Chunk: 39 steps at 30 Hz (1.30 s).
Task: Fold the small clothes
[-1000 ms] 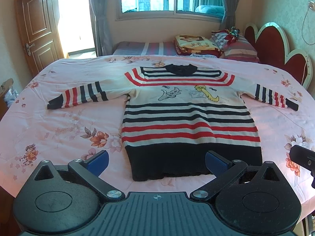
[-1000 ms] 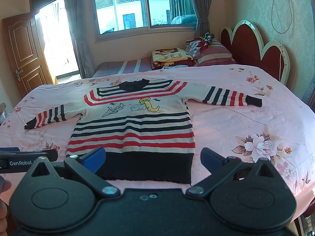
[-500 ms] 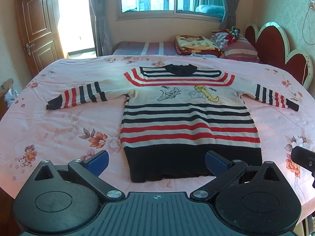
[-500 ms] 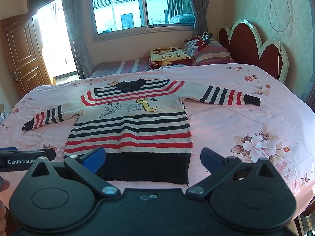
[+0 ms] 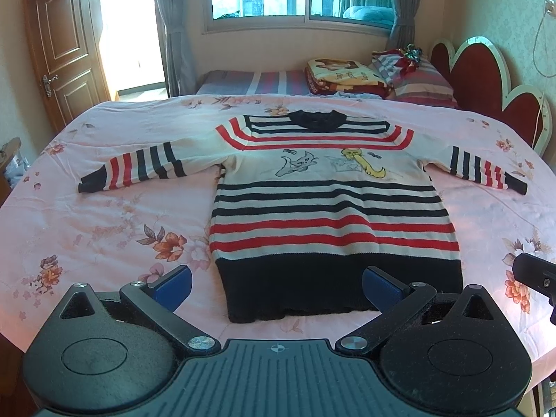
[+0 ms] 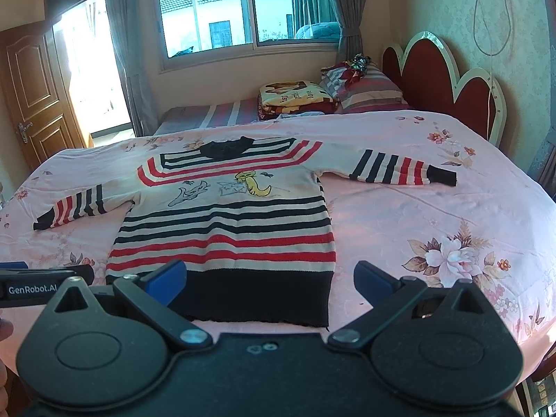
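Note:
A small striped sweater [image 5: 330, 205] [image 6: 229, 222] in red, black and cream lies flat, face up, on the pink floral bedspread [image 5: 104, 215], both sleeves spread out sideways and its black hem nearest me. My left gripper [image 5: 276, 283] hovers open just in front of the hem, nothing between its blue pads. My right gripper [image 6: 269, 279] is also open above the hem's right part, holding nothing. The left gripper's side [image 6: 38, 286] shows at the left edge of the right wrist view.
Folded blankets [image 5: 342, 76] and striped pillows [image 5: 422, 83] are stacked at the far end by the red headboard [image 5: 486, 80]. A wooden door [image 5: 66, 52] stands at the left. The bedspread [image 6: 434, 229] stretches wide on both sides of the sweater.
Both views have shifted slightly; the right wrist camera has tilted up and drifted a little right. The sweater has not moved and both grippers stay open.

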{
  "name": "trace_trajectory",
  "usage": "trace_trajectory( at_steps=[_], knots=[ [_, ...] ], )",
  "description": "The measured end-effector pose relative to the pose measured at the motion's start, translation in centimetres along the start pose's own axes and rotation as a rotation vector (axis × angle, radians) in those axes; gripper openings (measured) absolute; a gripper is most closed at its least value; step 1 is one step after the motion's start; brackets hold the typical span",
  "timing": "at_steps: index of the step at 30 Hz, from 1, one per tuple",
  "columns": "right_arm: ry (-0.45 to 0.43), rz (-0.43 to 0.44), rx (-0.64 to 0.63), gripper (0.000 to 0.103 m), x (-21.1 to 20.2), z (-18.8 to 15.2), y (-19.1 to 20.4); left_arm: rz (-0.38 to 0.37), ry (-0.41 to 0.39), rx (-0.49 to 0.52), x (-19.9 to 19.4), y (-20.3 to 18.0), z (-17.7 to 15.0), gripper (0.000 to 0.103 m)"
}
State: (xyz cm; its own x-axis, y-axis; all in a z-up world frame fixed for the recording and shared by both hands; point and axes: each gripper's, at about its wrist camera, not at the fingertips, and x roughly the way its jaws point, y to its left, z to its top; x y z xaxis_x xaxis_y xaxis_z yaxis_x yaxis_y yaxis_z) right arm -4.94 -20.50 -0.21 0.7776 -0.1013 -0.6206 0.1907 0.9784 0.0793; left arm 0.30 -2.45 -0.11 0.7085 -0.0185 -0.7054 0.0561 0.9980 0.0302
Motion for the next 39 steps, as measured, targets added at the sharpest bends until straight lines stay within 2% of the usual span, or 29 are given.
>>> trace_trajectory(
  at_steps=[28, 39],
  knots=[
    [0.004, -0.010, -0.002, 0.102, 0.5, 0.3, 0.1, 0.005, 0.001, 0.009, 0.4, -0.1, 0.4, 0.103],
    [0.011, -0.011, 0.000, 0.102, 2.1, 1.0, 0.3, 0.023, 0.015, 0.007, 2.3, 0.2, 1.3, 0.103]
  ],
)
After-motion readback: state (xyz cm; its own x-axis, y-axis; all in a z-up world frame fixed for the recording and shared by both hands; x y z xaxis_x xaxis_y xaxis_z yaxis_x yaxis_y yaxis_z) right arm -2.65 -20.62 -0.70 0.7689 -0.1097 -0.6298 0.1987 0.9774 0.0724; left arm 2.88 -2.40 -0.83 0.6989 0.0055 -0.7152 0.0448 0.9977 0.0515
